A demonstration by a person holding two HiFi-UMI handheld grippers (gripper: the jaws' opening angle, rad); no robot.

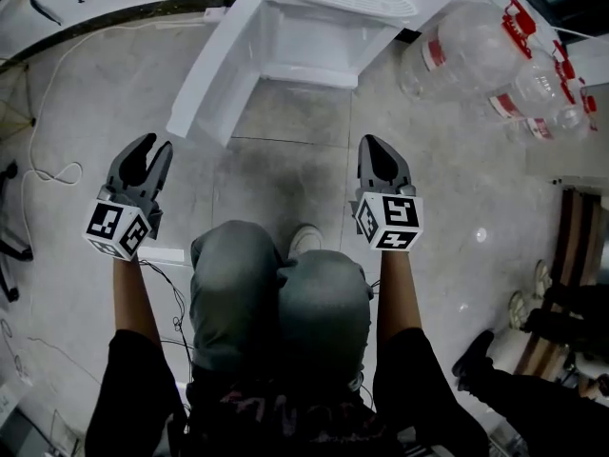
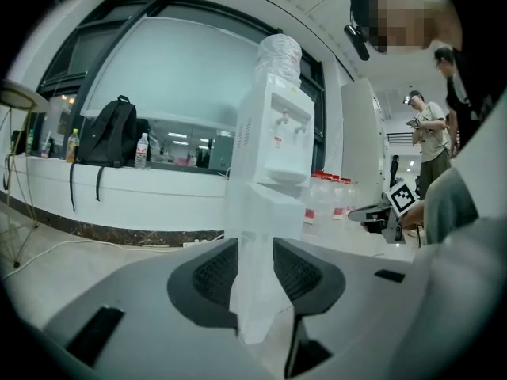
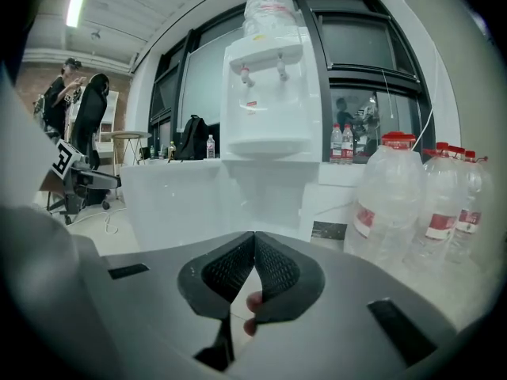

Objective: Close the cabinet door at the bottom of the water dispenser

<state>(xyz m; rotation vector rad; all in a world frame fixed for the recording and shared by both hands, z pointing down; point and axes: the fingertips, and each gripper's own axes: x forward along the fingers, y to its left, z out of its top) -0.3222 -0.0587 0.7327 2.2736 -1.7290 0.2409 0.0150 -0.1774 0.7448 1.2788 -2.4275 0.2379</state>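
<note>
- A cable (image 1: 43, 174) trails over the floor (image 1: 285, 174) at far left, well clear of the work.
- The left gripper (image 1: 156, 149) hangs low, just short of the door (image 1: 214, 65), jaws spread with nothing pinched. The left gripper view shows the door's free edge lined up in the gap, though farther off. I judge it is aimed there to catch or nudge that edge.
- The door stands swung wide to the left of the dispenser (image 1: 324, 36), hinged at the cabinet's left side, so the bottom cabinet gapes open toward the person. The closing has not begun.
- The person crouches square to the cabinet, knees between the two grippers. This probably puts the tools level with the low door.
- The right gripper (image 1: 374, 147) sits low right of the opening, jaws pressed together and empty. It touches nothing and looks like the idle one.
- Bottles (image 1: 476, 50) lie crowded beside the dispenser on the right, outside the door's swing, so the left side is the one to push from.
</note>
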